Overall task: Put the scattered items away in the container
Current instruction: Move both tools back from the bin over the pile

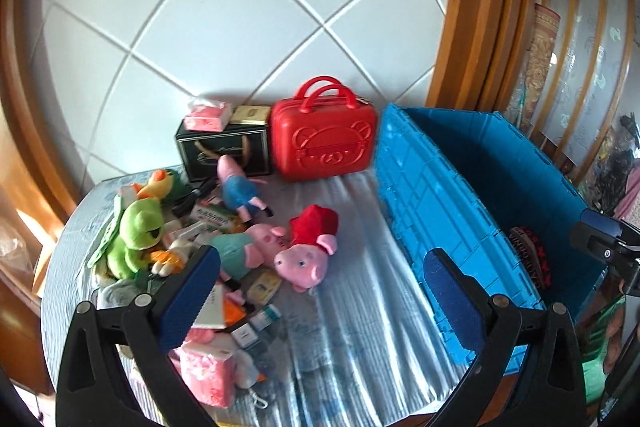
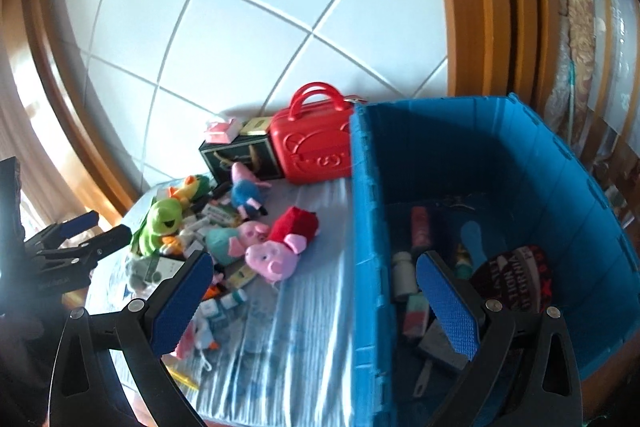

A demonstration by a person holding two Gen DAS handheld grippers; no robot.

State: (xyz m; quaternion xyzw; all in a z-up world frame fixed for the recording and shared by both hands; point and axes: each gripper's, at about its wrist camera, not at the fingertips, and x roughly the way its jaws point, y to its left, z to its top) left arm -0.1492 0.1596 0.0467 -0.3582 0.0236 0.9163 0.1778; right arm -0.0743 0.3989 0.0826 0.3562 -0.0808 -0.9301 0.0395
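Both grippers, left gripper (image 1: 320,291) and right gripper (image 2: 314,291), hang wide open and empty beside the deep blue plastic crate (image 2: 366,227), apparently between loads, while the pink plush pig in a red dress (image 1: 306,251) waits just left of the crate.

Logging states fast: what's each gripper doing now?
Left gripper: open, holding nothing.
Right gripper: open, holding nothing.
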